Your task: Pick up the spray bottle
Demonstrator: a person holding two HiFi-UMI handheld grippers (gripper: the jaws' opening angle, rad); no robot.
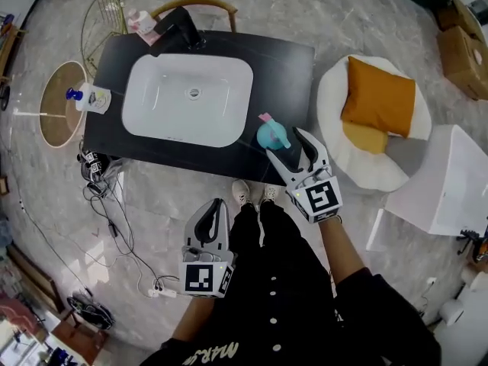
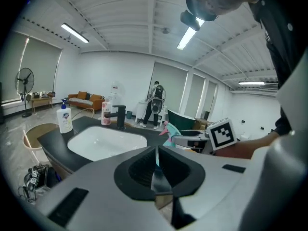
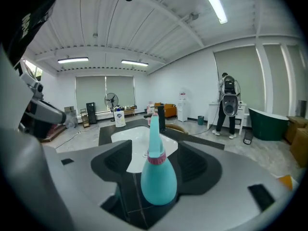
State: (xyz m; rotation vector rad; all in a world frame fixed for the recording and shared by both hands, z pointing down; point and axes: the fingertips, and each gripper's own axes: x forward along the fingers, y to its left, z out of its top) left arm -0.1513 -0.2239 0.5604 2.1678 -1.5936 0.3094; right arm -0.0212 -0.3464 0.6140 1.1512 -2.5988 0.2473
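Observation:
A teal spray bottle [image 1: 272,134] with a pink trigger stands upright on the near right corner of the black counter [image 1: 293,59]. My right gripper [image 1: 284,142] is level with it and open. The bottle [image 3: 158,177] sits between the two jaws, with a gap on each side and neither pad pressing on it. My left gripper [image 1: 208,221] hangs lower, in front of the counter and above the floor, shut with nothing in it. In the left gripper view the bottle [image 2: 169,130] and the right gripper [image 2: 185,139] show beyond the shut fingers [image 2: 155,170].
A white sink [image 1: 188,97] fills the counter's middle, with a black faucet [image 1: 183,33] behind it. A white soap pump bottle [image 1: 90,96] stands at the left end. A white chair with an orange cushion [image 1: 377,97] is to the right. Cables [image 1: 114,219] lie on the floor.

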